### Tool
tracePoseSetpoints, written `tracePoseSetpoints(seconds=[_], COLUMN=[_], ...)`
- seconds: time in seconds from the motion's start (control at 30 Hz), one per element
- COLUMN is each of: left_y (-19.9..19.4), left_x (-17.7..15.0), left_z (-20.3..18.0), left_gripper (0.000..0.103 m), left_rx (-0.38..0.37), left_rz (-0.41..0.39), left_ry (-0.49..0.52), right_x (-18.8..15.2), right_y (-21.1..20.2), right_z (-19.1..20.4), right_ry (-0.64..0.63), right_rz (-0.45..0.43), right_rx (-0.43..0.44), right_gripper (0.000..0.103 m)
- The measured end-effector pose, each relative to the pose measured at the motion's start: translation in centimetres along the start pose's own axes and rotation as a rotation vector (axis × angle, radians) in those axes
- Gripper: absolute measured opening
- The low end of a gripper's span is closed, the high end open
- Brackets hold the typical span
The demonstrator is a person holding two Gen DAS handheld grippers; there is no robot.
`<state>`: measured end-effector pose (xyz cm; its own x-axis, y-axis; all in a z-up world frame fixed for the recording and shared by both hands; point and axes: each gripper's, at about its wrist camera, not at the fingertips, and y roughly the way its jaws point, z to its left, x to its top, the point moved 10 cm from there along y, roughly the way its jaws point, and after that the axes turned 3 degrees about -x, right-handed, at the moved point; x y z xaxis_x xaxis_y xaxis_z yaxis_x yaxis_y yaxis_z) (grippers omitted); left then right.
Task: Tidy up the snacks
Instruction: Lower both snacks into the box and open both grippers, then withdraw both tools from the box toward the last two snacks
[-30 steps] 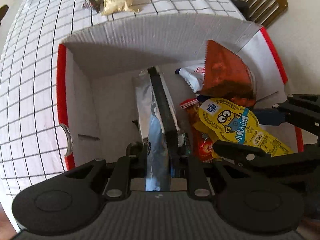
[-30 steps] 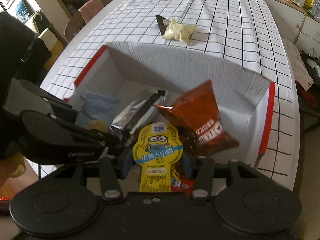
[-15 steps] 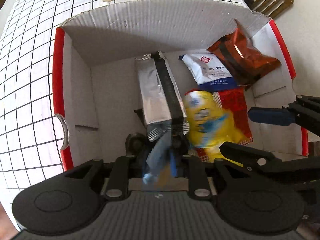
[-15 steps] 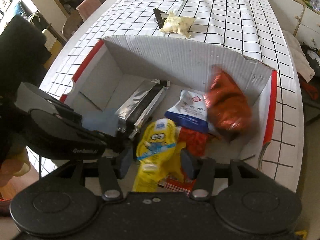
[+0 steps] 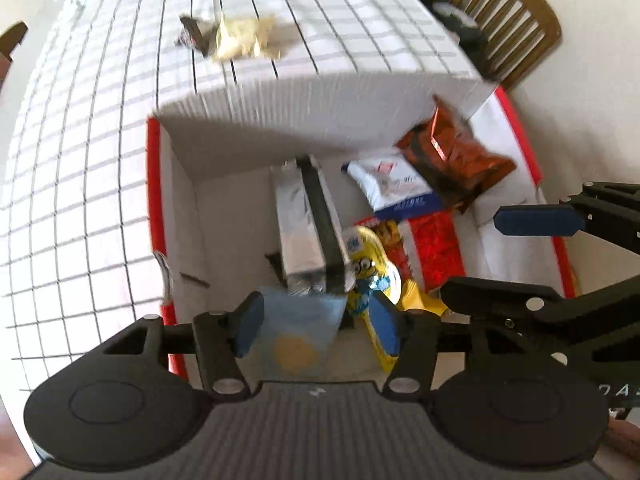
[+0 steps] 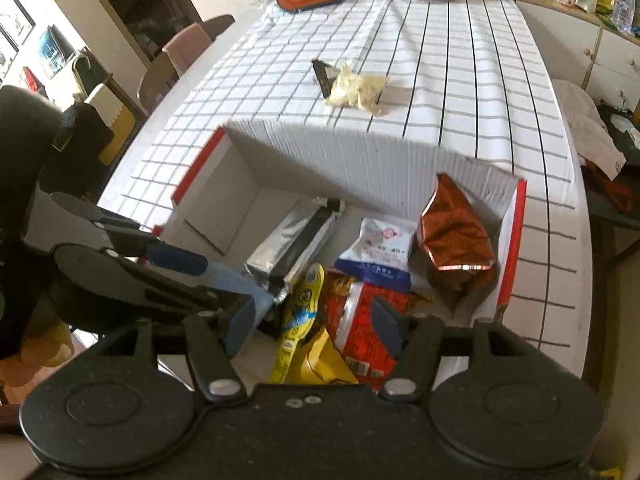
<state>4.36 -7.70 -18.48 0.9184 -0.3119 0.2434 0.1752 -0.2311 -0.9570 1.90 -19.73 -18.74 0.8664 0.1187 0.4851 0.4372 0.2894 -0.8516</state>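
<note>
One white box [image 6: 360,152] on the checked surface [image 6: 460,60] holds six snack packets; two more lie outside. Left gripper [image 5: 316,320] and right gripper [image 6: 312,320] are both opening, released, pads pressing nothing.

No lettering reads clearly; the white-and-blue packet [image 6: 380,248] and yellow packet [image 6: 302,312] carry blurred print.

Both black two-finger grippers, left gripper [image 5: 316,326] and right gripper [image 6: 312,322], point steeply downward at lower frame centre, jaws opening.
</note>
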Motion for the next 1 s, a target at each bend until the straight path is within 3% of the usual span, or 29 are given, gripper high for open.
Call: tracePoseSetpoints(seconds=[0.33, 0.83, 1.0], left_y=[-4.0, -7.2, -7.7], left_x=[2.8, 8.8, 11.3], left_z=[0.3, 4.8, 6.9], left_gripper=[0.072, 0.081, 0.081], left_rx=[0.033, 0.106, 0.148], left_rz=[-0.138, -0.297, -0.327], left_ry=[0.025, 0.006, 0.015], right_x=[3.8, 10.7, 13.3], right_y=[-3.1, -4.1, -3.2], right_z=[0.0, 0.4, 0.8], right_ry=[-0.009, -0.058, -0.086], right_rz=[-0.098, -0.205, -0.216], right_rx=[0.016, 0.004, -0.005], right_gripper=[0.079, 0.095, 0.095])
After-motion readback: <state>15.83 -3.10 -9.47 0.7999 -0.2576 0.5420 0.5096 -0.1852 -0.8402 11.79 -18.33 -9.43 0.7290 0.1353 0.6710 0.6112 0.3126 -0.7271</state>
